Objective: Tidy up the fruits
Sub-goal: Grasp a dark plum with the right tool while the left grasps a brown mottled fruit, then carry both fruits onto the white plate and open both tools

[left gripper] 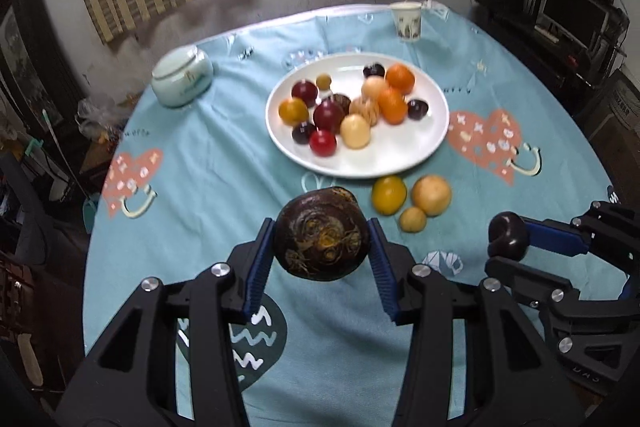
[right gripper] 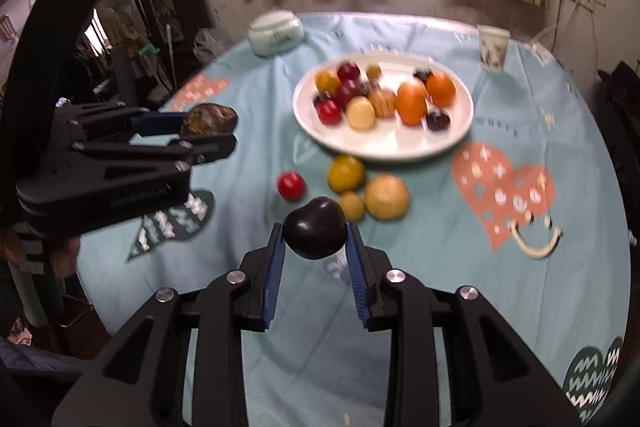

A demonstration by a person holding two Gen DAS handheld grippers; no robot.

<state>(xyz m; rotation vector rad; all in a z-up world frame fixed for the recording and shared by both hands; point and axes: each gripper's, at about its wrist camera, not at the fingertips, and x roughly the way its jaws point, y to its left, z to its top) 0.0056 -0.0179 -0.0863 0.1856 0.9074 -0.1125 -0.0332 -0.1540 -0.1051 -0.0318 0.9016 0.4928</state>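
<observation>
My left gripper (left gripper: 322, 247) is shut on a dark brown, rough-skinned round fruit (left gripper: 321, 234), held above the cloth. My right gripper (right gripper: 315, 239) is shut on a smooth dark purple fruit (right gripper: 315, 233), also lifted off the table. Each gripper shows in the other's view: the right gripper (left gripper: 506, 241) at the right edge, the left gripper (right gripper: 204, 125) at the left. A white plate (left gripper: 416, 147) at the table's middle carries several red, orange, yellow, cream and dark fruits. Before the plate lie a yellow fruit (left gripper: 389, 195), a tan fruit (left gripper: 431, 195), a small yellow one (left gripper: 413, 219) and a red fruit (right gripper: 291, 185).
A round table under a teal cloth (left gripper: 192, 195) with heart prints. A pale green lidded jar (left gripper: 182, 77) stands at the back left, a paper cup (left gripper: 407, 21) at the back right. Curtains and a window lie behind, with furniture and clutter around the table.
</observation>
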